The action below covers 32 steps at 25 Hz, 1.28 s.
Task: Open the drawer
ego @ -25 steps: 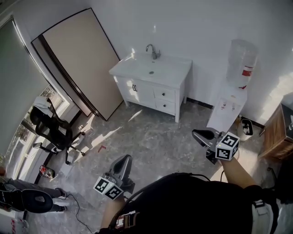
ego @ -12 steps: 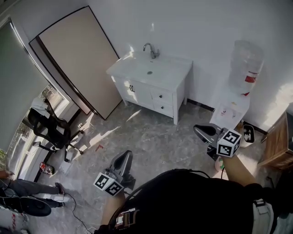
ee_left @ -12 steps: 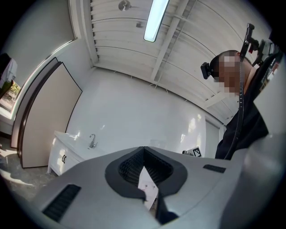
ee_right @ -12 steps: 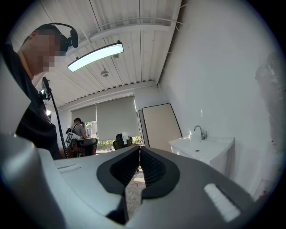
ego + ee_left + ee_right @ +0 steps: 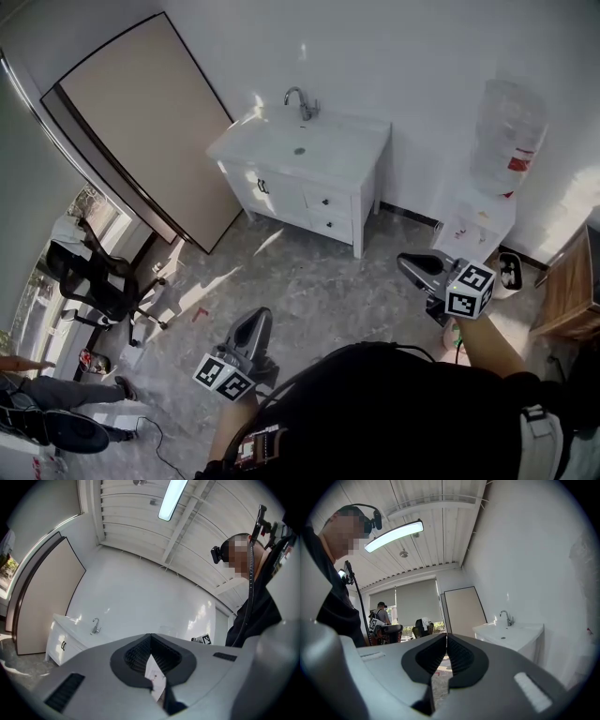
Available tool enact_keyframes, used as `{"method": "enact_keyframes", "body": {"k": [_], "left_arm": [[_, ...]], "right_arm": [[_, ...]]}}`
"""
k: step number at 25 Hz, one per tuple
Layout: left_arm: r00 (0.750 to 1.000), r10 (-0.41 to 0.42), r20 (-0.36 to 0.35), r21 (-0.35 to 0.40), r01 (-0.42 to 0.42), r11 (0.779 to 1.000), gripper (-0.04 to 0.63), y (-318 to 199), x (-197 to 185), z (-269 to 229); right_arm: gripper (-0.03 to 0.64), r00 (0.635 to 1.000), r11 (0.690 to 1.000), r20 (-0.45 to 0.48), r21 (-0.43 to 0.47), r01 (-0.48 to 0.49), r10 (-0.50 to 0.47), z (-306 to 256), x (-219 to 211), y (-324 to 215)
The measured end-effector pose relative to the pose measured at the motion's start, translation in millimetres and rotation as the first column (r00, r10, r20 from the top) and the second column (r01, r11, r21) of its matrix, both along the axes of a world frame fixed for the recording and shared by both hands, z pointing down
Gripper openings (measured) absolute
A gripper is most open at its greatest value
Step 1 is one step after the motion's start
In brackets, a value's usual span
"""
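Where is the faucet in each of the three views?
Head view: faucet upper centre, on the white vanity.
Left gripper view: faucet left of centre.
Right gripper view: faucet right of centre.
Shared landmark: the beige board leaning on the wall, left of the faucet in all three.

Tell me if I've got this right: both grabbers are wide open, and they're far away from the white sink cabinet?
Almost. They are far from the white sink cabinet, but they are not wide open. The left gripper has its jaws closed together with nothing between them, as the left gripper view shows. The right gripper is the same in the right gripper view.
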<state>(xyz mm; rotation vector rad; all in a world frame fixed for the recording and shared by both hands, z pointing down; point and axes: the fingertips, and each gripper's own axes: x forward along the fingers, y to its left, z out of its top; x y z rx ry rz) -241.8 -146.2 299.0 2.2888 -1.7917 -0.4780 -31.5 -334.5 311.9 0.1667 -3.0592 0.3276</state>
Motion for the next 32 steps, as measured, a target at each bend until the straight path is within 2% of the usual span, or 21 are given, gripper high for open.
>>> {"method": "enact_keyframes", "body": {"k": [8, 18, 24, 32], "left_arm": [[0.993, 0.116, 0.024, 0.025, -0.117, 0.993, 0.002, -58.8, -91.2, -12.2], [0.981, 0.193, 0.027, 0.022, -0.193, 0.981, 0.002, -104.8, -198.6, -11.0], [0.979, 0.202, 0.013, 0.005, -0.203, 0.979, 0.002, -135.8, -220.3, 2.5], [0.991, 0.134, 0.023, -0.016, -0.134, 0.991, 0.002, -201.9, -204.9, 8.3]], "right_arm": [[0.006, 0.996, 0.996, 0.006, 0.024, -0.088, 0.088, -18.5, -81.7, -37.0], [0.006, 0.982, 0.982, -0.006, 0.027, -0.187, 0.187, -18.6, -164.6, -65.7], [0.006, 0.982, 0.982, -0.027, 0.012, -0.186, 0.187, -4.1, -186.4, -89.3], [0.006, 0.992, 0.992, -0.007, -0.004, -0.129, 0.129, 4.8, -178.4, -172.2]]}}
